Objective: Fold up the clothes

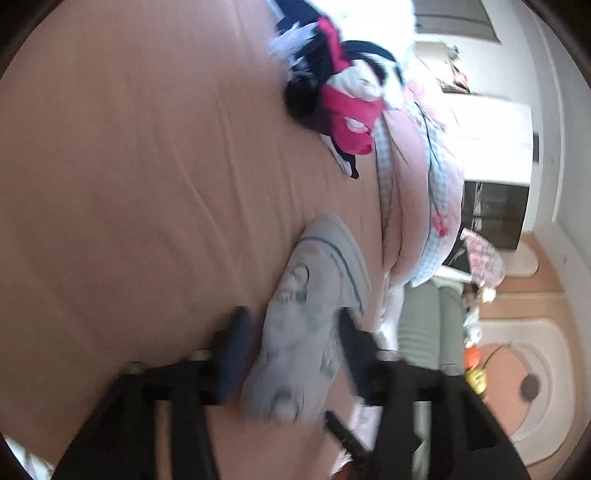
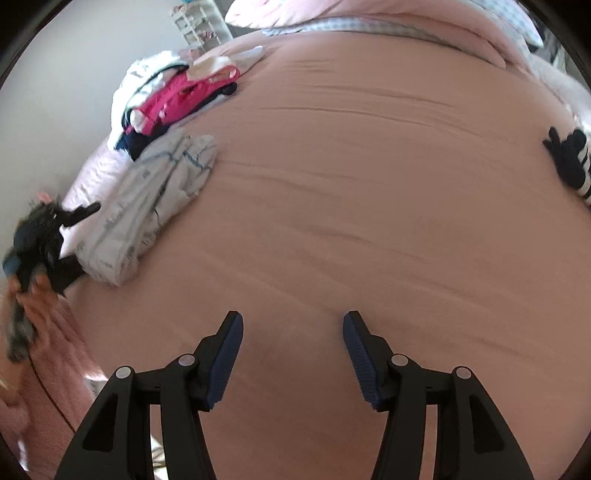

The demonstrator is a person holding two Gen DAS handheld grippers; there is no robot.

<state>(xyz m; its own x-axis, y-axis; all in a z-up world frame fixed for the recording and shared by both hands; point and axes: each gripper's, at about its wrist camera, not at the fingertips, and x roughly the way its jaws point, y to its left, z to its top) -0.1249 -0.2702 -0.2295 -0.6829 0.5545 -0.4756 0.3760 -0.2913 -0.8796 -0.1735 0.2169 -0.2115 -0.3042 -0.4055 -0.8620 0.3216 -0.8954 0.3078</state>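
Observation:
A folded light grey garment [image 1: 314, 314] with teal trim lies on the pink bedsheet [image 1: 129, 184]. In the blurred, rolled left wrist view my left gripper [image 1: 293, 328] is open, and the garment lies between its fingers with a gap beside the left pad. The right wrist view shows the same garment [image 2: 159, 199] at the bed's left edge, with the left gripper [image 2: 83, 240] at its near end in a person's hand [image 2: 37, 288]. My right gripper [image 2: 293, 325] hangs open over the bare sheet [image 2: 369, 184] with nothing between its fingers.
A pile of unfolded clothes [image 1: 332, 92], magenta, navy and white, lies just beyond the grey garment [image 2: 166, 96]. A dark striped garment [image 2: 569, 162] lies at the right edge. A pink checked duvet [image 2: 406, 18] runs along the bed's far side. A white shelf [image 2: 199, 22] stands behind.

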